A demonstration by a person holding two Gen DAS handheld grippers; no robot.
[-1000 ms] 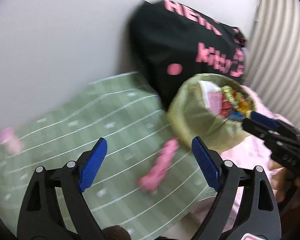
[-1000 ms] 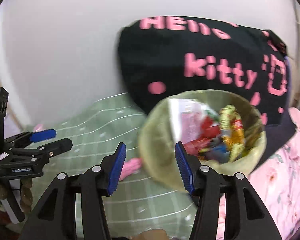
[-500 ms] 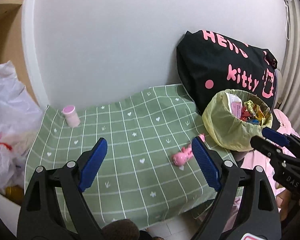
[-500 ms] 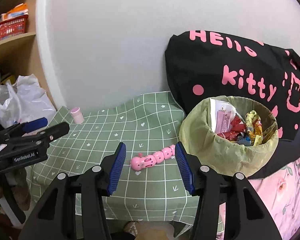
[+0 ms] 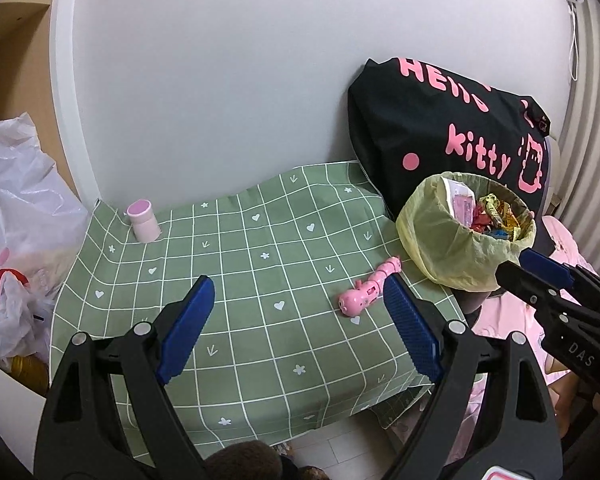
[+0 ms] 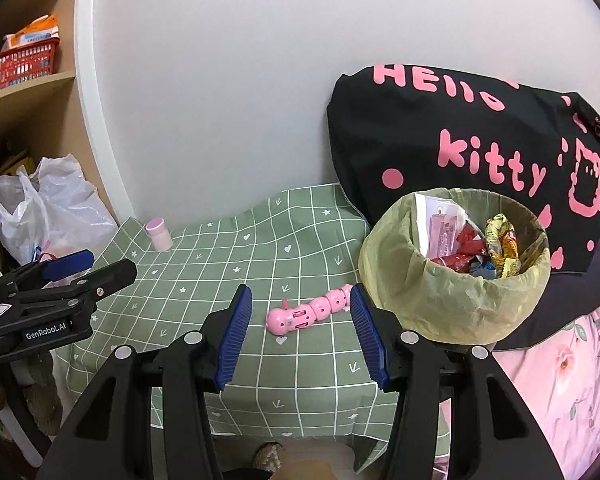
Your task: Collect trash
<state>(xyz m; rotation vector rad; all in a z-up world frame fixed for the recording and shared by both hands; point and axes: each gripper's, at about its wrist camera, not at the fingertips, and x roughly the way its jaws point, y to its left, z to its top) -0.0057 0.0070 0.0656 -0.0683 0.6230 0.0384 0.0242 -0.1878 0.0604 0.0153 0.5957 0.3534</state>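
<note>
A white wall backs a low surface covered by a green checked cloth, and I am looking down at it from both grippers. On the cloth lies a pink segmented toy, shaped like a caterpillar, near the front right part of the cloth. Its long axis runs diagonally: the rounded head end points toward me and to the left, the tail end points away and right, ending just beside the bin. That trash bin, lined with a yellow-green bag, stands at the cloth's right edge and holds wrappers in red, yellow and pink. Behind it a black bag with pink lettering leans against the wall. A small pink bottle stands upright at the far left corner of the cloth. A white plastic bag sits off to the left.

My right gripper hovers above the toy with its jaws standing wide apart, nothing between the pads. My left gripper is likewise spread wide and empty, over the middle of the cloth, the toy close to its right finger.
</note>
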